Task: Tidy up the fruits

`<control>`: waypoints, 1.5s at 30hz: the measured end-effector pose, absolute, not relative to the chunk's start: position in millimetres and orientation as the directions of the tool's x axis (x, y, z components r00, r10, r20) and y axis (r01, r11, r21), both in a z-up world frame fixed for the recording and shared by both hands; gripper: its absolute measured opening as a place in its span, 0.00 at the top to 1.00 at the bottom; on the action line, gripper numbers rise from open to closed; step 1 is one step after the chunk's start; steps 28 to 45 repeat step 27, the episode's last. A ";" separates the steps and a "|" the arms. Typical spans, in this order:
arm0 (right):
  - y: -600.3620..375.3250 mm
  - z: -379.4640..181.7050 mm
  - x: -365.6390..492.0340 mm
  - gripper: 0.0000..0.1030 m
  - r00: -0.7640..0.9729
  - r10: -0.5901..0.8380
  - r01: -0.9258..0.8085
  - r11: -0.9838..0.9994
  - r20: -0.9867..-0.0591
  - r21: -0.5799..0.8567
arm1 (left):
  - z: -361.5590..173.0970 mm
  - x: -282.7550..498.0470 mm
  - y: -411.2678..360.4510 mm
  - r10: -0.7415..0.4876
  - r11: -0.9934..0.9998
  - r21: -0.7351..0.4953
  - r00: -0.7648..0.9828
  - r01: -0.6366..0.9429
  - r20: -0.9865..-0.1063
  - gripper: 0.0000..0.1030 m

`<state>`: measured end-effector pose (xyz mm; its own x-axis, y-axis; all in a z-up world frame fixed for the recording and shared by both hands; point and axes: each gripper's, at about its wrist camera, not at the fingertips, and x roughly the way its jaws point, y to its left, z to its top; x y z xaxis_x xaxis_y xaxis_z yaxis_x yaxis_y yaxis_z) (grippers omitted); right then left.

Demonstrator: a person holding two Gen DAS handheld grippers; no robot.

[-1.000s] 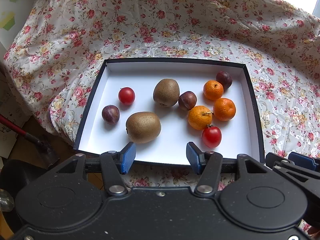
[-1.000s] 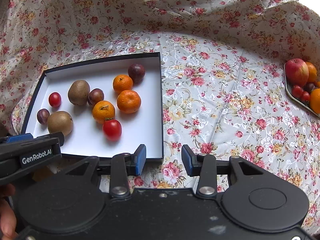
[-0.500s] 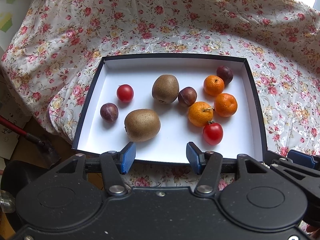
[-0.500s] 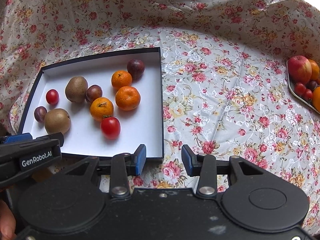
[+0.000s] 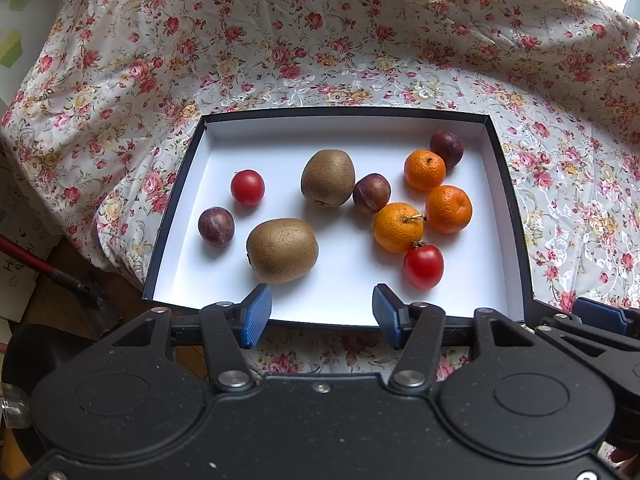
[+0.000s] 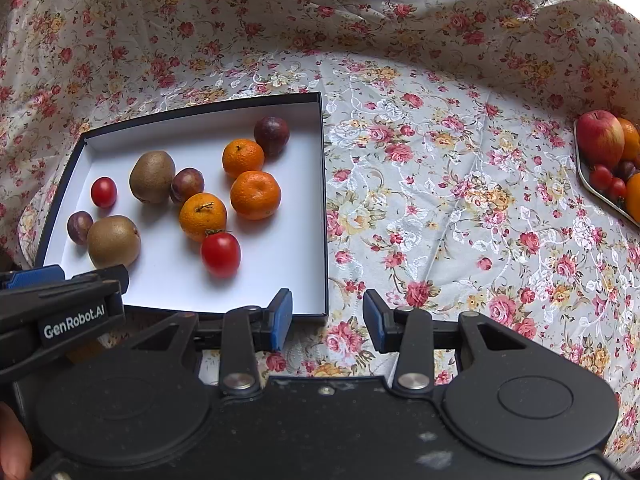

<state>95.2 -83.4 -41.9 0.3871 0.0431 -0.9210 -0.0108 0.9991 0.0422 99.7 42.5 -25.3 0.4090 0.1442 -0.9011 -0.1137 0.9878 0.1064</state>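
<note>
A shallow black box with a white floor [image 5: 360,300] [image 6: 296,272] lies on the flowered cloth. Loose in it are two kiwis [image 5: 282,250] [image 5: 328,177], three mandarins [image 5: 398,227], three plums [image 5: 216,226] and two cherry tomatoes [image 5: 423,265] [image 5: 247,187]. My left gripper [image 5: 321,312] hangs open over the box's near edge, nothing between its blue pads. My right gripper [image 6: 327,317] is open above the box's near right corner, also empty. A metal tray [image 6: 588,176] at the far right holds an apple [image 6: 600,138], oranges, tomatoes and a plum.
The flowered cloth [image 6: 440,184] covers the table and rises in folds behind. Bare cloth lies between box and tray. Off the table's left edge are a red-handled tool [image 5: 40,264] and cardboard [image 5: 20,224]. A hand [image 6: 12,444] shows at the lower left.
Both grippers have crept slightly forward and upward, so the box sits a little lower-centred and closer. The fruit has not moved and both grippers stay open.
</note>
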 end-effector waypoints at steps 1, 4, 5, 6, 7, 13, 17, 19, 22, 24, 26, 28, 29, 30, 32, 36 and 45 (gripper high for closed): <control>-83.4 -41.9 95.3 0.59 0.387 0.043 -0.011 0.999 -0.921 0.042 | -25.3 99.8 42.6 0.144 0.988 0.106 0.409 -0.113 -0.901 0.40; -83.5 -42.0 95.1 0.59 0.388 0.043 -0.014 0.999 -0.921 0.041 | -25.0 99.8 41.9 0.142 0.988 0.106 0.411 -0.110 -0.901 0.40; -83.4 -42.0 95.1 0.59 0.387 0.043 -0.014 0.999 -0.921 0.041 | -25.1 99.9 41.8 0.143 0.988 0.107 0.411 -0.110 -0.900 0.40; -83.4 -42.0 95.1 0.59 0.387 0.043 -0.013 0.999 -0.921 0.041 | -25.1 99.8 41.8 0.143 0.988 0.107 0.410 -0.109 -0.901 0.40; -83.2 -42.0 95.2 0.59 0.387 0.042 -0.013 0.999 -0.921 0.041 | -25.1 99.8 41.6 0.143 0.988 0.107 0.410 -0.109 -0.901 0.40; -83.6 -41.9 95.1 0.59 0.387 0.043 -0.015 0.999 -0.921 0.041 | -25.1 99.5 41.7 0.144 0.988 0.109 0.409 -0.108 -0.901 0.40; -82.8 -42.2 94.9 0.59 0.388 0.042 -0.016 0.999 -0.921 0.039 | -24.7 99.3 41.5 0.140 0.989 0.105 0.410 -0.106 -0.901 0.40; -81.9 -42.5 94.6 0.59 0.387 0.041 -0.016 0.999 -0.921 0.038 | -24.9 99.5 40.5 0.139 0.989 0.106 0.410 -0.103 -0.901 0.40; -81.6 -42.5 94.7 0.59 0.388 0.041 -0.015 0.999 -0.921 0.038 | -24.9 99.3 40.5 0.139 0.989 0.106 0.410 -0.103 -0.901 0.40; -81.6 -42.5 94.7 0.59 0.387 0.041 -0.016 0.999 -0.921 0.038 | -24.9 99.4 40.4 0.138 0.989 0.105 0.411 -0.103 -0.901 0.40; -81.6 -42.6 94.4 0.59 0.387 0.041 -0.016 0.999 -0.921 0.038 | -25.0 99.6 40.8 0.137 0.989 0.104 0.411 -0.102 -0.901 0.40; -81.6 -42.5 94.6 0.59 0.387 0.041 -0.016 0.999 -0.921 0.038 | -24.9 99.6 40.7 0.136 0.989 0.103 0.411 -0.102 -0.901 0.40; -81.6 -42.5 94.6 0.59 0.387 0.041 -0.016 0.999 -0.921 0.038 | -24.9 99.6 40.7 0.136 0.989 0.103 0.411 -0.102 -0.901 0.40; -81.6 -42.5 94.6 0.59 0.387 0.041 -0.016 0.999 -0.921 0.038 | -24.9 99.6 40.7 0.136 0.989 0.103 0.411 -0.102 -0.901 0.40; -81.6 -42.5 94.6 0.59 0.387 0.041 -0.016 0.999 -0.921 0.038 | -24.9 99.6 40.7 0.136 0.989 0.103 0.411 -0.102 -0.901 0.40; -81.6 -42.5 94.6 0.59 0.387 0.041 -0.016 0.999 -0.921 0.038 | -24.9 99.6 40.7 0.136 0.989 0.103 0.411 -0.102 -0.901 0.40; -81.6 -42.5 94.6 0.59 0.387 0.041 -0.016 0.999 -0.921 0.038 | -24.9 99.6 40.7 0.136 0.989 0.103 0.411 -0.102 -0.901 0.40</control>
